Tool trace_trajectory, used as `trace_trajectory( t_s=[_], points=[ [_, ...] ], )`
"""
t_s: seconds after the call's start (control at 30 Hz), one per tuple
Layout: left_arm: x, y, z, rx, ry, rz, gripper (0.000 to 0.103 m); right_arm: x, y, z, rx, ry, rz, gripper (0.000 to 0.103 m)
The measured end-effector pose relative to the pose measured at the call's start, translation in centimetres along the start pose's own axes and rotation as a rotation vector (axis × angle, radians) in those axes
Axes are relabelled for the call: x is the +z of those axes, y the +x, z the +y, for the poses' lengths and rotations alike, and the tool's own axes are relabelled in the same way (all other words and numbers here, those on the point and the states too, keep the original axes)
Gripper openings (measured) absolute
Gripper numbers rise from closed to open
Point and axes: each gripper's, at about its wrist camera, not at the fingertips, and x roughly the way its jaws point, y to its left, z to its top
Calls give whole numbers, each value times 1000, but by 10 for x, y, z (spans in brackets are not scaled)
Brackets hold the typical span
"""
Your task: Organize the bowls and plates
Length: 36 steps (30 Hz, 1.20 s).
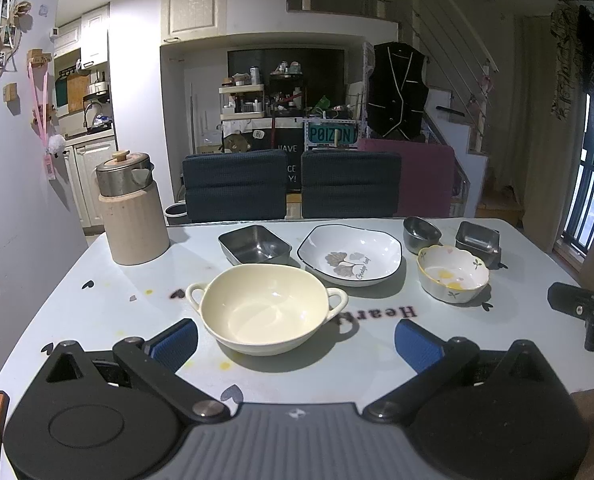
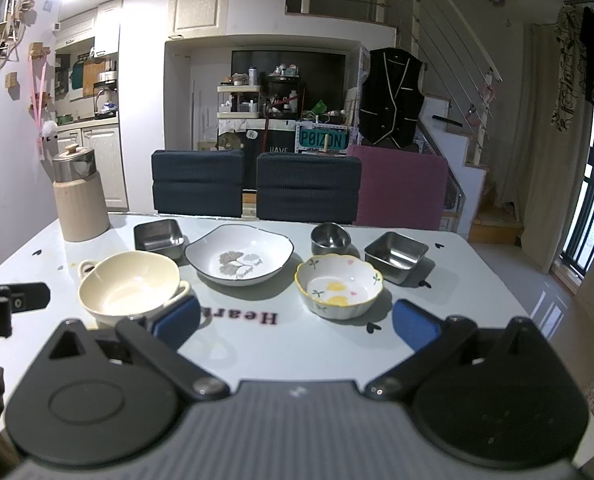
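Both grippers spread wide, nothing held: left gripper (image 1: 296, 340) hovers low over the white table (image 1: 109, 304) with its blue pads (image 1: 176, 343) flanking the near side of the cream two-handled bowl (image 1: 263, 307); right gripper (image 2: 296, 328) sits over bare table, the flower-print bowl (image 2: 338, 285) just ahead, right of centre between its pads. We see the dishes in two loose rows. Front: cream bowl at left, flower-print bowl at right. Behind: a square steel dish (image 1: 255, 243), the leaf-print plate (image 1: 349, 254), a small round steel cup (image 1: 421, 234) and a second square steel dish (image 1: 477, 238). All are upright, none stacked. A beige jug with a steel top (image 1: 133, 210) stands at the far left corner. Dark blue chairs (image 1: 235, 184) are beyond the table.
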Motion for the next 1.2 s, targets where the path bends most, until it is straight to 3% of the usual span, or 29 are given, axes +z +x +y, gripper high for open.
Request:
trace_trajectory(
  t_s=[1.2],
  points=[
    [0, -1, -5, -2, -2, 3, 103, 1, 1, 0, -1, -3, 2, 103]
  ],
)
